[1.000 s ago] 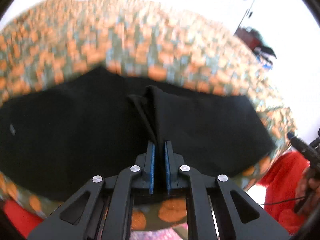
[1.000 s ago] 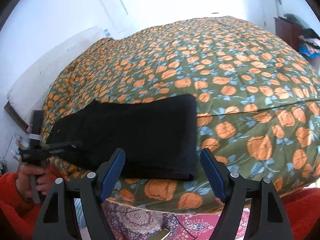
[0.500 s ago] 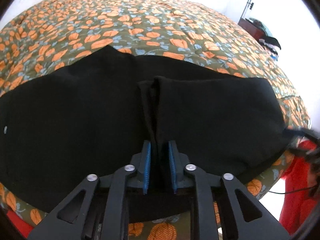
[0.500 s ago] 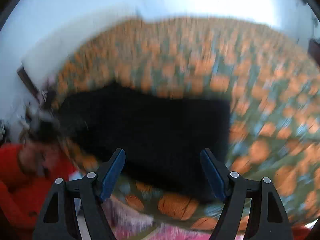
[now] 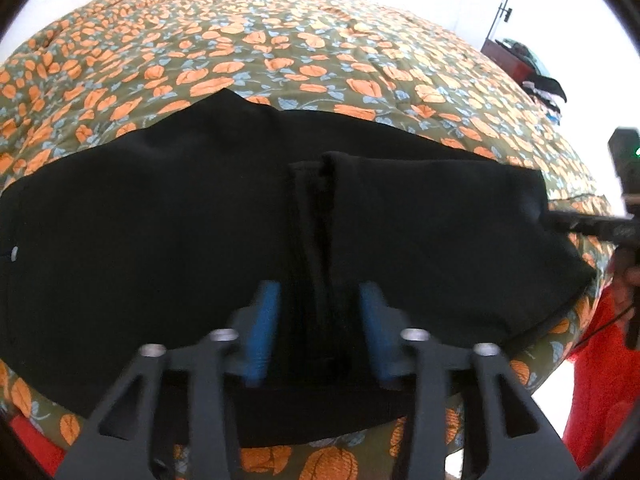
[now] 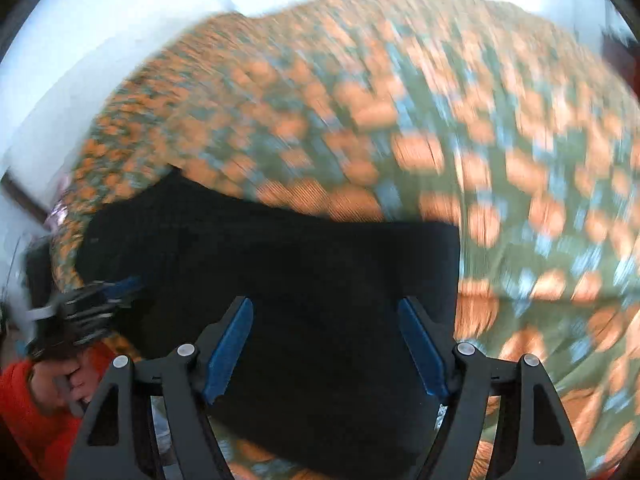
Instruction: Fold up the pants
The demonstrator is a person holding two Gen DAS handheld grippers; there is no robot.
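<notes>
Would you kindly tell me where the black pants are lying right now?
In both wrist views the black pants lie folded on the pumpkin-print bedspread, along its near edge.

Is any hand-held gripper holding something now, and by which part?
Nothing is held. The left hand-held gripper has just opened around a raised ridge of the black fabric pants; the right hand-held gripper is open.

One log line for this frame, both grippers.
left gripper: just opened, pants ridge between, unpinched | right gripper: open over pants | bedspread underneath

Home bedrm: bed w/ floral quilt [image 5: 320, 52], clothes pile [image 5: 540, 84].
</notes>
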